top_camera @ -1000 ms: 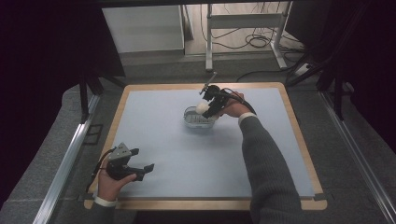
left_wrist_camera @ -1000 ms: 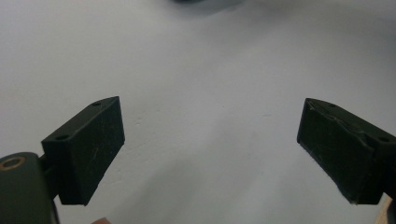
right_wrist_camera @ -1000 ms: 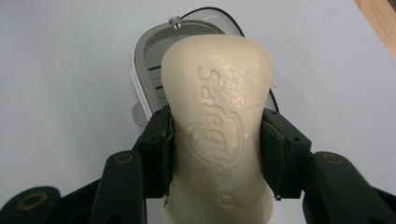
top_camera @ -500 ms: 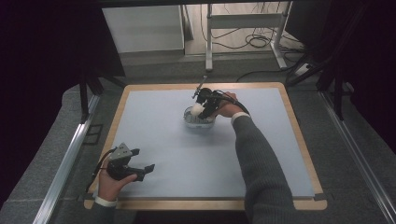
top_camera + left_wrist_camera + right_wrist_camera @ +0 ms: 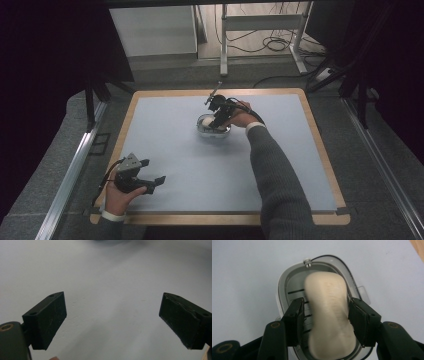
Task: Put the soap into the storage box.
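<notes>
My table point(image 5: 165, 120) is a pale blue mat in a wooden frame. Toward its far middle sits the soap dish point(image 5: 284, 287), oval and grey-white, with the cream soap bar point(image 5: 329, 315) lying in it. My right gripper point(image 5: 324, 317) hangs over the dish; its jaws have just been opening, a gap showing beside the left pad, the bar between them. My left gripper point(image 5: 112, 315) rests near the front left corner, jaws wide apart over bare mat.

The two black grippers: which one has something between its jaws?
The right gripper: its jaws, just opening, flank a cream soap bar in a white dish. The left gripper holds nothing.
</notes>
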`<state>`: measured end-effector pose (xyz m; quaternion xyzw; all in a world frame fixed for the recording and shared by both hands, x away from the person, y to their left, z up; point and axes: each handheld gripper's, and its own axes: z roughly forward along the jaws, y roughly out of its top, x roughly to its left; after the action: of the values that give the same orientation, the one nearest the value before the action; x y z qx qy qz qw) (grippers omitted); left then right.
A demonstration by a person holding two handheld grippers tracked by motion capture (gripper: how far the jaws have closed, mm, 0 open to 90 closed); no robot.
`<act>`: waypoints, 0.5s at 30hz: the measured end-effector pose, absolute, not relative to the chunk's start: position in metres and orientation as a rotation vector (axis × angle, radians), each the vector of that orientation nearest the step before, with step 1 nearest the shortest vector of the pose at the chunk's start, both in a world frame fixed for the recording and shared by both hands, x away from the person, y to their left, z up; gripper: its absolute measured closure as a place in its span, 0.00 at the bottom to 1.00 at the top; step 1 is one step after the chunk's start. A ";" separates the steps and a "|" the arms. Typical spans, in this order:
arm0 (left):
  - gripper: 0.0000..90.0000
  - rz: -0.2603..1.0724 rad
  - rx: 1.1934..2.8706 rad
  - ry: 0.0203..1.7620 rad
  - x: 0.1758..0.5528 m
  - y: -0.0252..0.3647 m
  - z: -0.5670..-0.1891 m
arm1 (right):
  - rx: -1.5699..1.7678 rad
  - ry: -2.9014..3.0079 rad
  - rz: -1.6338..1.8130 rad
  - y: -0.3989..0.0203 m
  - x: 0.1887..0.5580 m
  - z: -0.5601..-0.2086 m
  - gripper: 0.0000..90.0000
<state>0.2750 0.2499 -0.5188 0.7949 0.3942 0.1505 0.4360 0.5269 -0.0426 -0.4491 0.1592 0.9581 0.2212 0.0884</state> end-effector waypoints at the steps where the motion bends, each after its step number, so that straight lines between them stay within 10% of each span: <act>1: 0.09 0.373 1.976 0.982 0.275 0.250 -0.519 | 0.489 2.838 0.665 -0.044 0.526 -0.447 0.47; 15: 0.09 0.372 1.975 0.982 0.275 0.250 -0.519 | 0.611 2.683 0.893 -0.073 0.491 -0.423 0.35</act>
<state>0.2748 0.2496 -0.5187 0.7940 0.3949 0.1495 0.4373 0.4911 -0.0729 -0.4228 0.2097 0.9203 0.3062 0.1240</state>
